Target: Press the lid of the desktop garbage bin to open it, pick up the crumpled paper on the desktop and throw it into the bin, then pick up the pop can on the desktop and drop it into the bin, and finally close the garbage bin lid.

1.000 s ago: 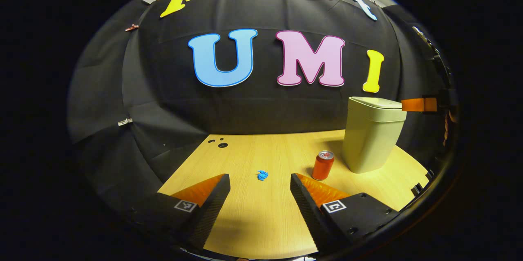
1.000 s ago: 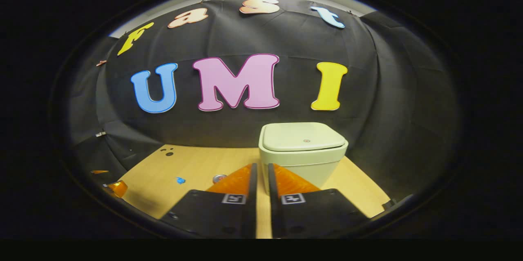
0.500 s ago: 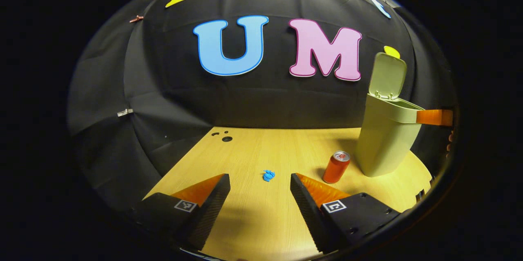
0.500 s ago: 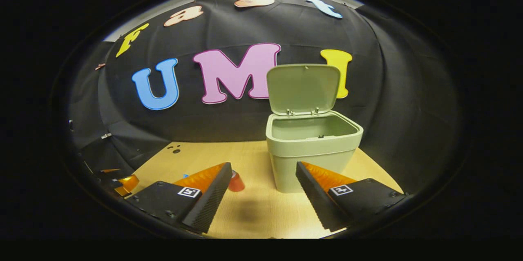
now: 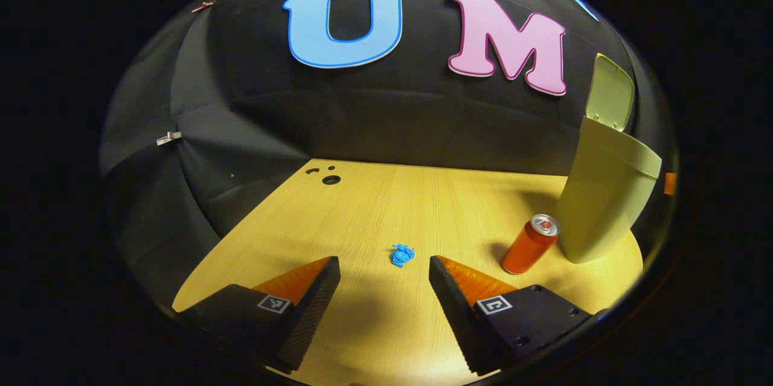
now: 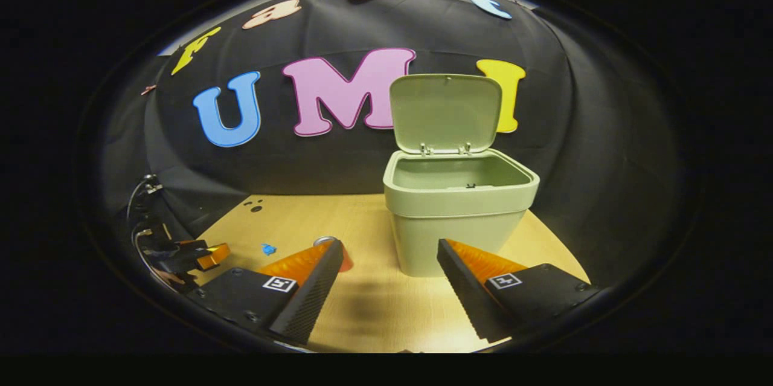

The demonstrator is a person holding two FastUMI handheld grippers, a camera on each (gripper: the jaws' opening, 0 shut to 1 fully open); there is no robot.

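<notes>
The pale green bin [image 6: 453, 229] stands on the wooden desktop [image 6: 362, 313] with its lid [image 6: 445, 113] swung up and its inside bare. My right gripper [image 6: 389, 250] hangs open in front of the bin, holding nothing. A small blue crumpled paper [image 5: 402, 255] lies on the desktop just ahead of my open left gripper [image 5: 384, 268]. The orange pop can [image 5: 530, 244] stands upright between the paper and the bin [image 5: 607, 199]. In the right gripper view the can [image 6: 338, 253] is partly hidden behind my left finger, the paper [image 6: 267, 249] lies farther left, and the left gripper [image 6: 193, 255] shows at the far left.
Black cloth walls close the booth behind and to the left of the desktop [image 5: 386, 205]. Small dark holes [image 5: 330, 179] mark the far left corner of the wood.
The bin lid went from closed to standing up. My right gripper opened and drew back from the bin. The left gripper moved forward and down toward the paper.
</notes>
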